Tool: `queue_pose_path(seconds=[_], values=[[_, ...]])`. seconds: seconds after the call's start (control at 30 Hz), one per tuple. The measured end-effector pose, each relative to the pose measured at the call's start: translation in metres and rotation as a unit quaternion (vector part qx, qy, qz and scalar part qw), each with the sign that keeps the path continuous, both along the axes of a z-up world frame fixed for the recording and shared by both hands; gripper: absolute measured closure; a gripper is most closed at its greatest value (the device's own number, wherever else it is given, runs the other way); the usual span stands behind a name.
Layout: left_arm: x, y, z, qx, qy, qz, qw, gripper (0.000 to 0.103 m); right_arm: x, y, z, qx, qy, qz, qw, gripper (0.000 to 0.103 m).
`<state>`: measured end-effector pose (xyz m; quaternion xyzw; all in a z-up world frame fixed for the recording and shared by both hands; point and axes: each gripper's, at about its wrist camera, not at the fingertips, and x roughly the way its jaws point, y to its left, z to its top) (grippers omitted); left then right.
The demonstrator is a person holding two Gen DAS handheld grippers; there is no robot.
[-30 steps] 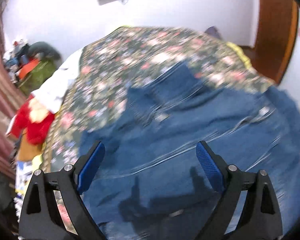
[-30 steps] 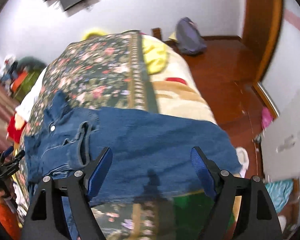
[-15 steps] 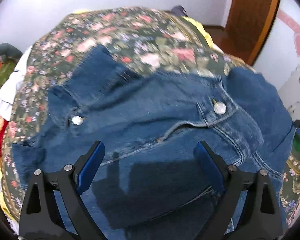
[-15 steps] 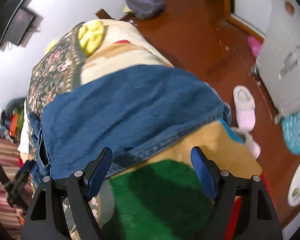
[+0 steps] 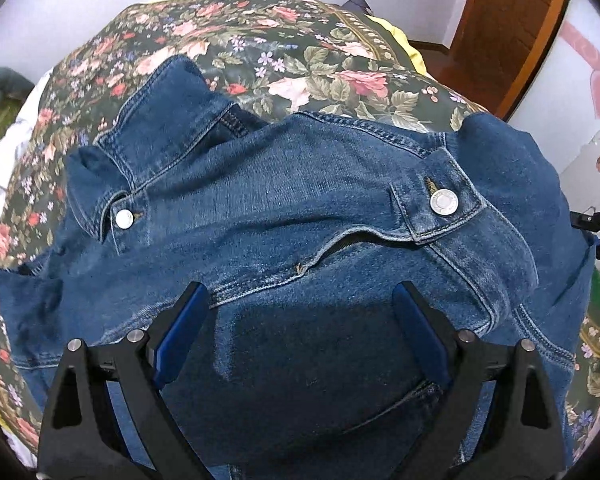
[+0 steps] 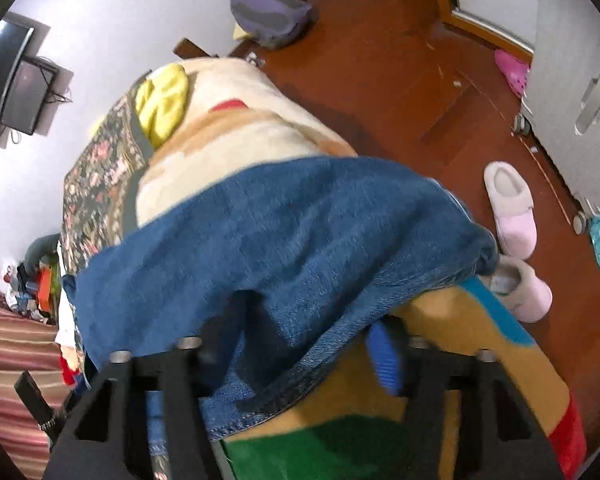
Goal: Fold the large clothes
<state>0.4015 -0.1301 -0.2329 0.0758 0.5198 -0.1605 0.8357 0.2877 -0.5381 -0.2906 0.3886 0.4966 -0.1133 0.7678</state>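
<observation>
Below the left gripper [image 5: 300, 344] lies a blue denim jacket [image 5: 300, 216], spread over a bed with a dark floral bedspread [image 5: 284, 44]. Its collar [image 5: 168, 112] points toward the far side of the bed, and two metal buttons show on the cloth, one near the collar [image 5: 124, 219] and one on a tab [image 5: 444, 203] at the right. The left gripper has its jaws wide apart above the denim, and no cloth is between its blue pads [image 5: 182, 336]; whether the tips touch the fabric cannot be told. In the right wrist view the jacket [image 6: 284, 236] hangs over the edge of the bed, on top of a cream and tan blanket [image 6: 228, 148]. The right gripper [image 6: 300, 344] is at the hem [image 6: 260, 408] of the jacket and its jaws are closing, with a fold of denim between them; the left finger is mostly hidden under the cloth, and only the blue pad [image 6: 384, 356] of the right finger shows, so it is not clear that the pads press on the fabric. On the wooden floor [image 6: 380, 72] beside the bed stand pink slippers [image 6: 512, 212], and a grey bag [image 6: 268, 16] lies near the wall.
</observation>
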Motion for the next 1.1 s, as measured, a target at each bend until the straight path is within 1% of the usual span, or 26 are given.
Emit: queue_pose_path(seconds=[0.03, 0.07, 0.13, 0.23, 0.3, 0.4, 0.5, 0.6, 0.73, 0.8, 0.9, 1.0, 1.1], values=[[0.0, 0.001, 0.0, -0.001, 0.001, 0.002, 1.0, 0.009, 0.002, 0.001, 0.004, -0.007, -0.005, 0.002, 1.0, 0.073], [-0.001, 0.001, 0.001, 0.0, 0.0, 0.005, 1.0, 0.009, 0.003, 0.003, 0.008, -0.014, -0.008, 0.005, 1.0, 0.08], [-0.003, 0.003, 0.003, 0.007, -0.005, 0.009, 0.9999, 0.009, 0.006, 0.009, 0.021, -0.043, -0.015, 0.014, 0.999, 0.085], [-0.007, 0.006, 0.011, 0.014, -0.019, 0.014, 0.9996, 0.009, 0.008, 0.016, 0.045, -0.072, -0.037, 0.024, 0.996, 0.088], [-0.011, 0.011, 0.018, 0.012, -0.029, 0.015, 0.9994, 0.009, 0.007, 0.02, 0.067, -0.081, -0.066, 0.027, 0.994, 0.09], [-0.018, 0.02, 0.032, 0.008, -0.047, 0.02, 0.9987, 0.009, 0.008, 0.03, 0.109, -0.097, -0.114, 0.037, 0.988, 0.092], [-0.025, 0.036, 0.05, 0.005, -0.073, 0.031, 0.9969, 0.009, 0.011, 0.049, 0.152, -0.115, -0.163, 0.057, 0.978, 0.092], [-0.032, 0.053, 0.065, -0.004, -0.092, 0.043, 0.9948, 0.009, 0.02, 0.081, 0.193, -0.125, -0.209, 0.089, 0.966, 0.093], [-0.043, 0.085, 0.087, -0.016, -0.122, 0.066, 0.9902, 0.009, 0.039, 0.133, 0.228, -0.126, -0.246, 0.139, 0.951, 0.093], [-0.049, 0.105, 0.096, -0.02, -0.134, 0.082, 0.9874, 0.009, 0.051, 0.166, 0.239, -0.123, -0.26, 0.167, 0.943, 0.093], [-0.057, 0.134, 0.102, -0.027, -0.143, 0.104, 0.9838, 0.009, 0.067, 0.217, 0.249, -0.121, -0.272, 0.211, 0.931, 0.093], [-0.065, 0.16, 0.103, -0.029, -0.147, 0.125, 0.9807, 0.009, 0.079, 0.265, 0.246, -0.111, -0.273, 0.253, 0.922, 0.093], [-0.073, 0.189, 0.097, -0.031, -0.142, 0.152, 0.9777, 0.009, 0.089, 0.314, 0.232, -0.098, -0.259, 0.294, 0.915, 0.093]])
